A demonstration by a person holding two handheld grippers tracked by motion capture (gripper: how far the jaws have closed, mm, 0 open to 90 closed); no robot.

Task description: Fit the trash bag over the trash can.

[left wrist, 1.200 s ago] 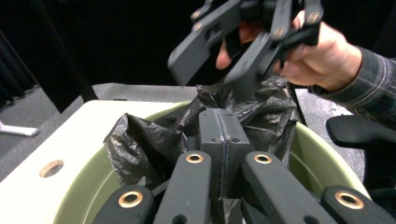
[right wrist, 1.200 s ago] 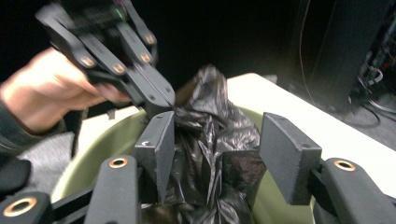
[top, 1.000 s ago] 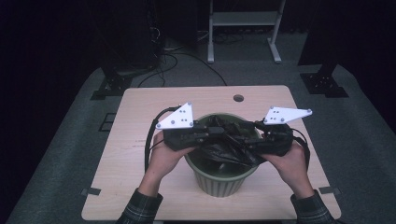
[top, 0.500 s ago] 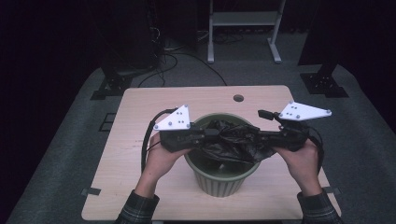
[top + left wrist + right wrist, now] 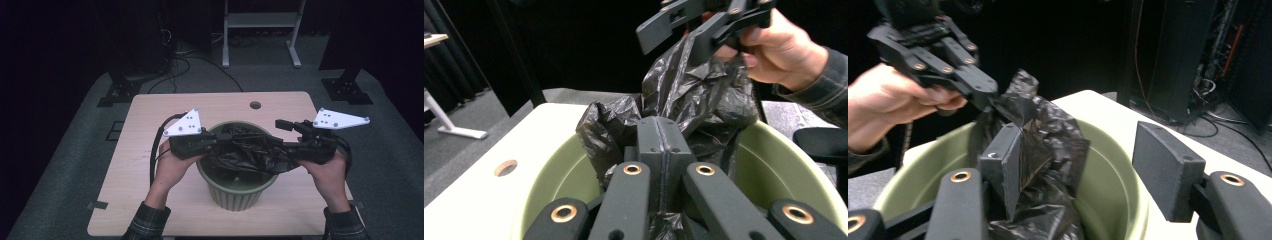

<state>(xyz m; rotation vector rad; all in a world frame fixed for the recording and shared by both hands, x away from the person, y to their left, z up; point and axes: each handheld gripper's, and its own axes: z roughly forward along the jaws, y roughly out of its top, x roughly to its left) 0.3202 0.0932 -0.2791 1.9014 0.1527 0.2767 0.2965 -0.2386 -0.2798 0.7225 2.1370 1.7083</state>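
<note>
Plastic, black and crumpled, is the bin bag (image 5: 250,152), bunched over the mouth of the green bin (image 5: 237,192) in the middle of the table (image 5: 150,200); from above it stretches between the left gripper (image 5: 212,145) and the right gripper (image 5: 287,150). Closer views tell more: the left gripper's jaws are pressed tight together on a fold of the bag, while the right gripper's jaws stand apart, the film lying against one pad (image 5: 1003,167) and the other pad (image 5: 1168,170) bare. Beyond the bin a round hole (image 5: 255,105) pierces the far tabletop; no writing is readable.
</note>
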